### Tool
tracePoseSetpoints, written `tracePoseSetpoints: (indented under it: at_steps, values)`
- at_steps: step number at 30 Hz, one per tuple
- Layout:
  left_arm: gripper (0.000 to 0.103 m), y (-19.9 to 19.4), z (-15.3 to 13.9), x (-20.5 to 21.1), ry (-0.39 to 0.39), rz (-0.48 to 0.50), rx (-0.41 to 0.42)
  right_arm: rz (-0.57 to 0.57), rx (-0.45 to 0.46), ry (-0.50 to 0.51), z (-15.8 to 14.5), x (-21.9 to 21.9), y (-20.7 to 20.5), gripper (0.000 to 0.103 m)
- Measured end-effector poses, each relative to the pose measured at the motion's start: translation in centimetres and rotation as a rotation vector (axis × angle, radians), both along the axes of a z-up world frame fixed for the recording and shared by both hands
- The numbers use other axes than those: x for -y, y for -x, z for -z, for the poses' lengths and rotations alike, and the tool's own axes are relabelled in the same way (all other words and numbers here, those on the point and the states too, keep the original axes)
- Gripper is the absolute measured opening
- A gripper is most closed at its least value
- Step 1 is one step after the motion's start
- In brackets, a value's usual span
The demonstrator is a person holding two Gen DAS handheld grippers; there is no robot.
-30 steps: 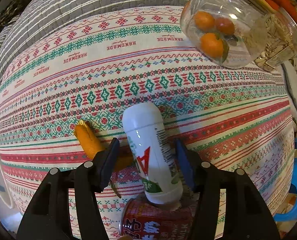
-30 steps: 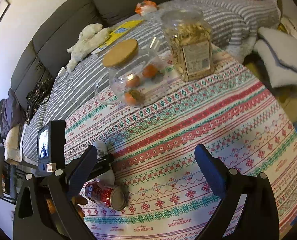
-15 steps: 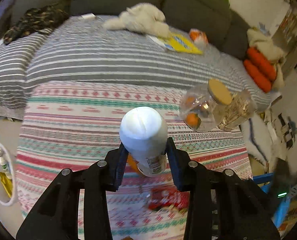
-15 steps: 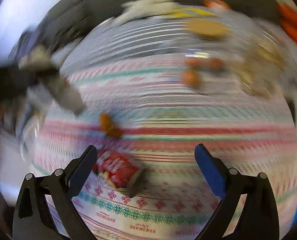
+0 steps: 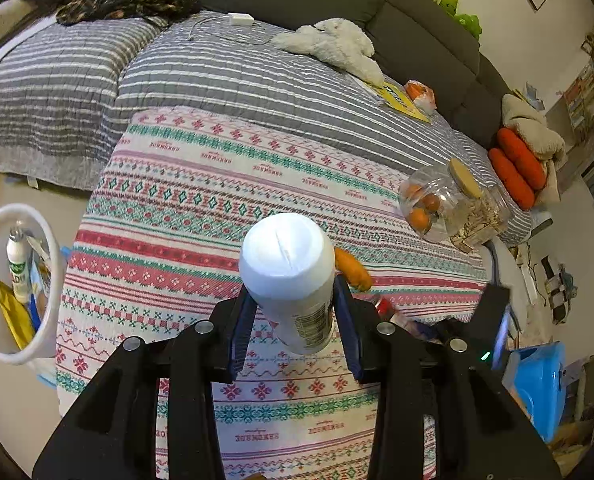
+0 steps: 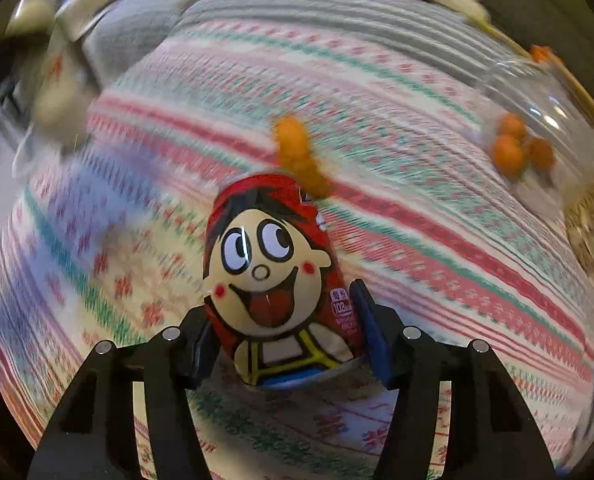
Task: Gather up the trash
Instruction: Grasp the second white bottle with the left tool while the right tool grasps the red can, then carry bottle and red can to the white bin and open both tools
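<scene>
My left gripper point(image 5: 293, 328) is shut on a white plastic bottle point(image 5: 289, 276) and holds it high above the patterned tablecloth point(image 5: 217, 200). My right gripper point(image 6: 285, 344) is shut on a red can point(image 6: 273, 276) with a cartoon face, close over the cloth; that view is blurred. An orange peel point(image 5: 353, 270) lies on the cloth just beyond the bottle, and it shows past the can in the right wrist view point(image 6: 297, 152). A white trash bin point(image 5: 53, 280) with a bottle and wrappers inside stands on the floor at the left.
Two clear jars point(image 5: 445, 208) lie at the cloth's right side, one with oranges, one with dried pieces. A grey striped sofa point(image 5: 217, 64) with a white plush toy point(image 5: 337, 44) lies beyond. A blue stool point(image 5: 537, 384) is at the lower right.
My left gripper shut on the white bottle and lifted it well above the cloth. My right gripper swung left and down and shut on the red can.
</scene>
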State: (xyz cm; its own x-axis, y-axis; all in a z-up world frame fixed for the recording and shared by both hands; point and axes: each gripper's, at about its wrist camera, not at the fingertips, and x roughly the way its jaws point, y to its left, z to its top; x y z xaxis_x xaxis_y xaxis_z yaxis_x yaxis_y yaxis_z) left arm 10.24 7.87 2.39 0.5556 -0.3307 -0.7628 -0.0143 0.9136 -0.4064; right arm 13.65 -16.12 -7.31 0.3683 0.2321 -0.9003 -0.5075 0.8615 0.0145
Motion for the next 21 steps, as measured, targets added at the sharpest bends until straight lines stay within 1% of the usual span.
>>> tracePoseSetpoints:
  at_steps: [1,3,6,8,13,15,19,21]
  values:
    - [0.036,-0.1,0.4,-0.1,0.001,0.000,-0.006,0.017,0.009,-0.012,-0.4,0.4,-0.1,0.058]
    - [0.036,-0.1,0.7,-0.4,0.003,0.004,-0.007,0.078,0.022,-0.076,-1.6,1.8,-0.5,0.056]
    - [0.036,-0.2,0.2,-0.6,0.011,0.004,0.027,0.161,0.059,-0.163,-3.5,3.5,-1.2,0.056]
    - [0.036,-0.3,0.2,-0.6,0.021,0.010,0.031,0.216,0.076,-0.224,-4.6,4.3,-1.6,0.056]
    - [0.036,-0.4,0.4,-0.5,0.026,0.012,0.028,0.336,0.088,-0.361,-6.3,5.9,-2.2,0.056]
    - [0.036,-0.4,0.3,-0.6,0.028,0.006,0.039,0.362,0.098,-0.407,-6.9,6.3,-2.1,0.056]
    - [0.036,-0.2,-0.2,-0.6,0.023,-0.002,0.079,0.401,0.166,-0.428,-8.4,5.6,-1.9,0.056]
    - [0.036,0.0,-0.6,-0.4,0.011,-0.009,0.101,0.416,0.193,-0.423,-8.6,4.9,-2.0,0.056]
